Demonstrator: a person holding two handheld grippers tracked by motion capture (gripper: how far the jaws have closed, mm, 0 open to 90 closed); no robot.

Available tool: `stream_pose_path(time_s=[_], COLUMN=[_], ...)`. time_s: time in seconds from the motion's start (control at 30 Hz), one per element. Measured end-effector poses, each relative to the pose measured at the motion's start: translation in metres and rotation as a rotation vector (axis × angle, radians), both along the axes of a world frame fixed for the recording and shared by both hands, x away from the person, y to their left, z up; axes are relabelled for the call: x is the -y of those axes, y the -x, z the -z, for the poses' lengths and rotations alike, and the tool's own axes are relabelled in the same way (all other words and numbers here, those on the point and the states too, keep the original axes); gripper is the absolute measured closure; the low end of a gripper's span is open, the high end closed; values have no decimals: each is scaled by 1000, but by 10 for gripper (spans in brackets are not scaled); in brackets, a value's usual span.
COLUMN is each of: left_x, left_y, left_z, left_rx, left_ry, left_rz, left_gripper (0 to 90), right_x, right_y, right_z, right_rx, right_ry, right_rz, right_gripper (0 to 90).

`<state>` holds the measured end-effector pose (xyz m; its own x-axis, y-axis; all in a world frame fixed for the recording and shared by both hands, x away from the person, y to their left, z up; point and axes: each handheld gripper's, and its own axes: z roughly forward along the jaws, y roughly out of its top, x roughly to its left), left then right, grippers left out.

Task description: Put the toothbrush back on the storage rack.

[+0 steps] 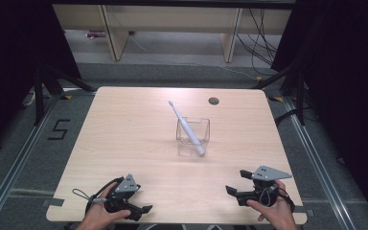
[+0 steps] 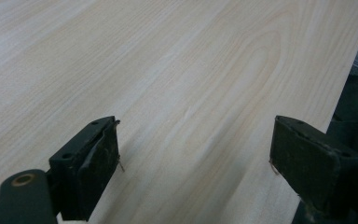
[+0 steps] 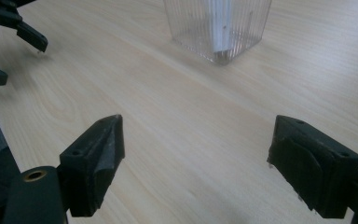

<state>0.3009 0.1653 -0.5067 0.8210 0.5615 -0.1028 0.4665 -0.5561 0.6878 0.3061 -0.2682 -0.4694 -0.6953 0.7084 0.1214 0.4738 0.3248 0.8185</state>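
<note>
A clear square plastic cup [image 1: 193, 136] stands upright near the middle of the wooden table [image 1: 124, 129], with a white toothbrush [image 1: 186, 126] leaning in it, head up and to the left. The right gripper view shows the cup's ribbed base [image 3: 219, 28] ahead. My left gripper [image 1: 141, 203] rests at the near left edge, jaws wide apart with only bare wood between them [image 2: 193, 154]. My right gripper [image 1: 235, 182] sits at the near right, open and empty [image 3: 196, 163], pointing left toward the cup.
A small round cable hole [image 1: 213, 100] lies in the table's far right part. Beyond the table stand wooden furniture legs [image 1: 115, 38] and loose cables [image 1: 261, 43]. The left gripper's black jaws [image 3: 9, 32] appear at the upper left of the right gripper view.
</note>
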Motion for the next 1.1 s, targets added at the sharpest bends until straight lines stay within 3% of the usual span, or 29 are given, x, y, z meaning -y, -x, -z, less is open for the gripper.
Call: stream_pose_path(time_s=[0.07, 0.1, 0.13, 0.23, 0.27, 0.33, 0.37, 0.4, 0.43, 0.53, 0.57, 0.7, 1.1], left_x=[1, 0, 0, 0, 0, 0, 0, 0, 0, 0, 0, 0, 0], left_y=[0, 0, -1, -1, -1, -1, -1, -1, -1, -1, -1, -1, -1], left_z=[1, 1, 1, 1, 1, 1, 1, 1, 1, 1, 1, 1, 1], left_rx=[-6, -2, -3, -3, -2, -3, -5, -5, -5, -7, -5, -6, -8], left_ry=[15, 1, -3, -3, -3, -3, -2, -2, -2, -1, -2, -4, 2], left_rz=[-8, -8, -3, 2, 2, 3, -1, -1, -1, 7, 5, 10, 4], left_gripper=[149, 149, 149, 149, 149, 149, 149, 149, 149, 149, 149, 149, 149], right_x=[0, 2, 1, 3, 3, 6, 5, 8, 8, 13, 12, 14, 16], right_y=[3, 2, 4, 3, 4, 5, 7, 6, 6, 7, 8, 8, 15], right_z=[1, 1, 2, 3, 4, 4, 4, 5, 5, 8, 8, 10, 15], right_rx=[-23, 0, -17, -3, -38, -9, -44, -3, -3, -14, -42, -27, -57], right_ry=[6, 39, 27, 49, 44, 80, 67, 86, 86, 87, 80, 104, 140], right_rz=[4, 1, 9, -11, -14, -6, 8, 4, 4, 12, 21, -2, -7], right_gripper=[183, 182, 183, 183, 183, 183, 184, 184, 184, 185, 185, 190, 191])
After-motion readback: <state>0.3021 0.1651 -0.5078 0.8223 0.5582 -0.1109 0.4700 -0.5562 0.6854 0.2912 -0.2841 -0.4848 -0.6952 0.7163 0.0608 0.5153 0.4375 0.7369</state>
